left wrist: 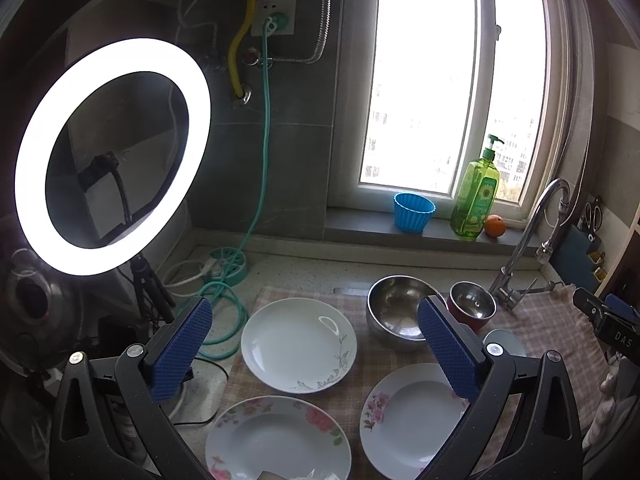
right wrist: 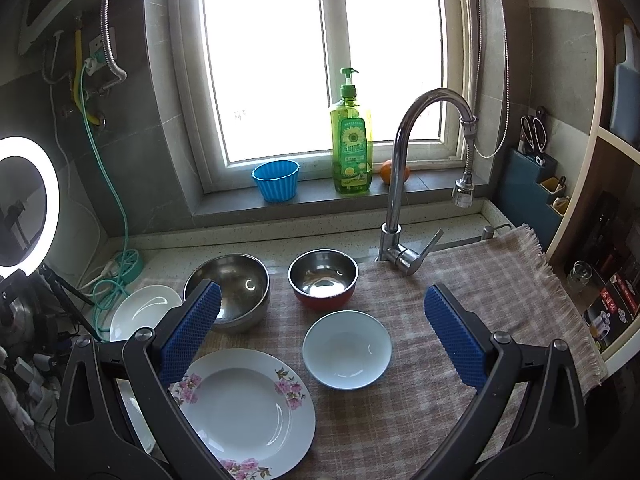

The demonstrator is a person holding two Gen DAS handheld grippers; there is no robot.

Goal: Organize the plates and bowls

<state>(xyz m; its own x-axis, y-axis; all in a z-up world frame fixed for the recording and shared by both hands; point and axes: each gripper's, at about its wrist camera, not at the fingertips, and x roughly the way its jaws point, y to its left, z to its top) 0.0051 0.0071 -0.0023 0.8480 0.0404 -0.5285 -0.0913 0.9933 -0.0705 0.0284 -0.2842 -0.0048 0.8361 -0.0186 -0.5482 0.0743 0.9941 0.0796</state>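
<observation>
On a checked cloth (right wrist: 460,280) lie three plates: a white plate with a grey leaf print (left wrist: 298,346), a pink-flowered plate at the front left (left wrist: 276,440) and another pink-flowered plate (right wrist: 244,412), which also shows in the left wrist view (left wrist: 412,420). Behind stand a large steel bowl (right wrist: 234,290), a red-sided steel bowl (right wrist: 323,278) and a pale blue bowl (right wrist: 347,349). My left gripper (left wrist: 316,344) is open and empty above the leaf plate. My right gripper (right wrist: 322,332) is open and empty above the pale blue bowl.
A chrome tap (right wrist: 404,184) rises behind the cloth. On the windowsill stand a blue ribbed cup (right wrist: 276,180), a green soap bottle (right wrist: 352,140) and an orange (right wrist: 386,172). A lit ring light (left wrist: 108,156) on a tripod and a coiled green hose (left wrist: 224,300) are at the left.
</observation>
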